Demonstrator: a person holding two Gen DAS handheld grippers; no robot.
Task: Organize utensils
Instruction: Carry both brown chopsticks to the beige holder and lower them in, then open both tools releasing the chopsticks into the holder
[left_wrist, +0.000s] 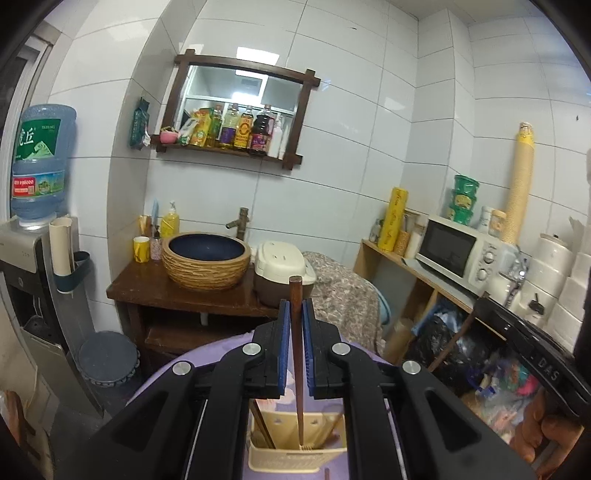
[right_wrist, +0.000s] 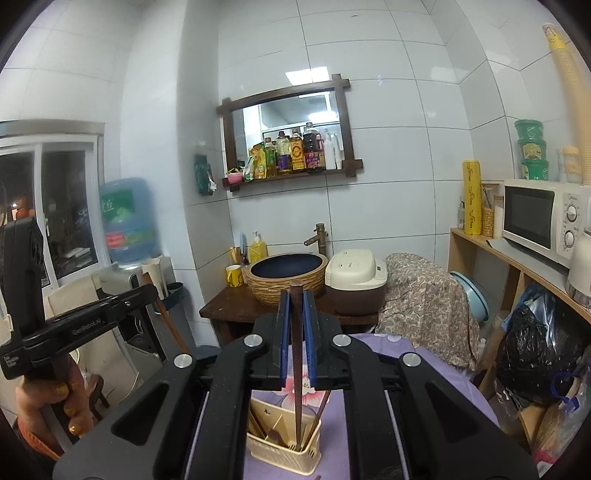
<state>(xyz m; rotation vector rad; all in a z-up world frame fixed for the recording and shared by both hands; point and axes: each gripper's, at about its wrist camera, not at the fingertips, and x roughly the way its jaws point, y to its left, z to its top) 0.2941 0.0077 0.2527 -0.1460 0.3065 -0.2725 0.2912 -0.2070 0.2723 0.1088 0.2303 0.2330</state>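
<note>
The left gripper is pinching a dark brown wooden chopstick between its blue-lined fingers, jaws drawn narrow around the shaft. The stick is standing upright, its thin tip reaching down to the rim of the cream perforated plastic utensil holder, which is sitting near the camera on the lilac flowered tablecloth. Whether the tip is already inside a compartment or just touching the divider cannot be told. Other brown sticks are leaning in the holder's left compartment.

The right gripper is likewise closing narrowly on a second dark wooden chopstick, held upright with its point hanging over the same utensil holder, near the middle of the basket among the sticks already inside.

Both sticks are converging on one small basket, so the likely trouble is crowding: the two grippers are working just beside each other and could knock together, or one tip could catch on the divider or on a leaning stick and skid out onto the cloth. The holder looks light, so a sideways push from a jammed tip could tilt or tip it. A stick let go while tilted could also bounce off the rim.
</note>
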